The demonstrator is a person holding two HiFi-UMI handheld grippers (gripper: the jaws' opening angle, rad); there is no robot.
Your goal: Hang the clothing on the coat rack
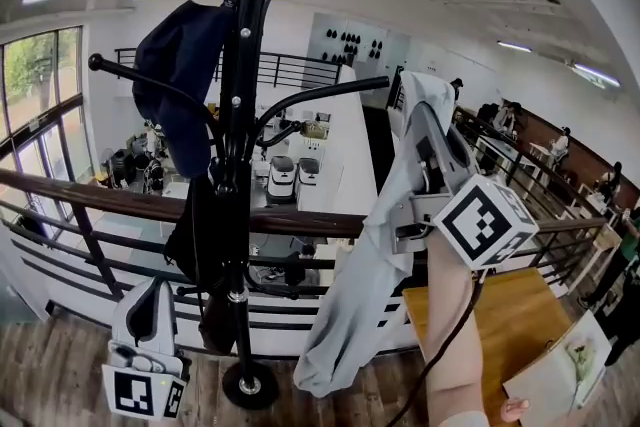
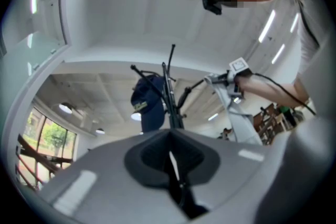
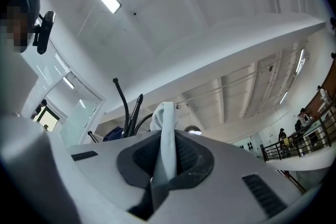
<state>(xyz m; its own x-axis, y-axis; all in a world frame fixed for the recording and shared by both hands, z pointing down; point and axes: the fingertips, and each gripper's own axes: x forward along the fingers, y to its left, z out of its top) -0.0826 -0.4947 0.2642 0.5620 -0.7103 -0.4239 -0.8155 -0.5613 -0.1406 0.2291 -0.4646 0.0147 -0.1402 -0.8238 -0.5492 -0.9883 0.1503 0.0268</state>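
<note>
Head view: right tongs raised near an arm of the rack, clamped on a pale shirt hanging below them; navy jacket hangs on the rack; left tongs low, pressed together, empty

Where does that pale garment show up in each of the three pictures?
Head view: the pale garment hangs right of centre.
Left gripper view: the pale garment is small, right of centre.
Right gripper view: dead centre, pinched in the right tongs.
Shared landmark: the black coat rack, always left of it.
</note>
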